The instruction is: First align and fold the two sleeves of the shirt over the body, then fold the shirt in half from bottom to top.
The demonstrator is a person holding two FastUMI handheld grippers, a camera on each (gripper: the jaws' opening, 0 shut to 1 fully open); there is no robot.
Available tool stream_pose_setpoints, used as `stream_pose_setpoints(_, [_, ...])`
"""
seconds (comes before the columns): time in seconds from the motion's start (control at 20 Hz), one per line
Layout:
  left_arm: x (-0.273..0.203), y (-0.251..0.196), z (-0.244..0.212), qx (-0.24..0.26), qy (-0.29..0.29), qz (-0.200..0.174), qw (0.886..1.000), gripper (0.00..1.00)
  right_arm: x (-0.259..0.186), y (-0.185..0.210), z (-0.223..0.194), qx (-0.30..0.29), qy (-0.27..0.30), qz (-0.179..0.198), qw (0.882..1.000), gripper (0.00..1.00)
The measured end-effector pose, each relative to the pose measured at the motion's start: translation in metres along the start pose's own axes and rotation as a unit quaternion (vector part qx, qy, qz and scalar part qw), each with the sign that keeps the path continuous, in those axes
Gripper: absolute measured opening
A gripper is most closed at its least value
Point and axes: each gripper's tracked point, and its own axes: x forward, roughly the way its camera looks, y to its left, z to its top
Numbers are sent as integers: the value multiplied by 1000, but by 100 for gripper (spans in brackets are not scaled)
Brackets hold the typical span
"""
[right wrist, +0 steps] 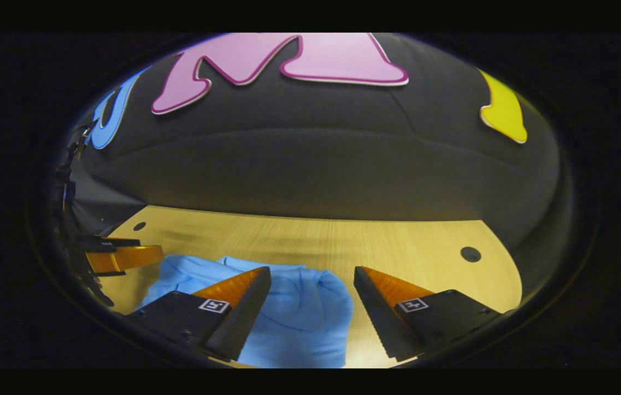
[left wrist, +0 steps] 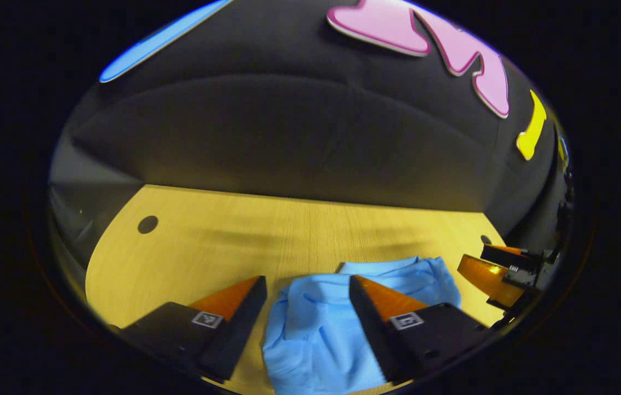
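A light blue shirt (left wrist: 321,329) lies bunched on the wooden table (left wrist: 206,247). My left gripper (left wrist: 306,285) is open above the shirt's left part, its fingers wide apart with cloth showing between them. In the right gripper view the same shirt (right wrist: 299,318) lies low and left. My right gripper (right wrist: 312,274) is open over the shirt's right edge, nothing held. The right gripper (left wrist: 500,269) shows at the far right of the left gripper view, and the left gripper (right wrist: 118,255) at the far left of the right gripper view.
The table (right wrist: 398,241) runs back to the black cloth wall. A round cable hole (left wrist: 147,224) sits near its far left corner, and another hole (right wrist: 470,254) near the far right. Bare wood lies behind the shirt and on both sides.
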Motion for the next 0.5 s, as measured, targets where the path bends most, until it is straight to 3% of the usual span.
stream_pose_setpoints(0.05, [-18,1,8,2,-20,4,1000,99,-16,-2,5,-4,-13,-6,1000,96])
stream_pose_setpoints(0.3, [-130,-8,19,33,-108,5,994,98,-119,-1,30,-6,-84,-18,996,96])
stream_pose_setpoints(0.5, [-230,-25,8,27,-151,-14,988,97,-220,4,50,-19,-130,-29,991,96])
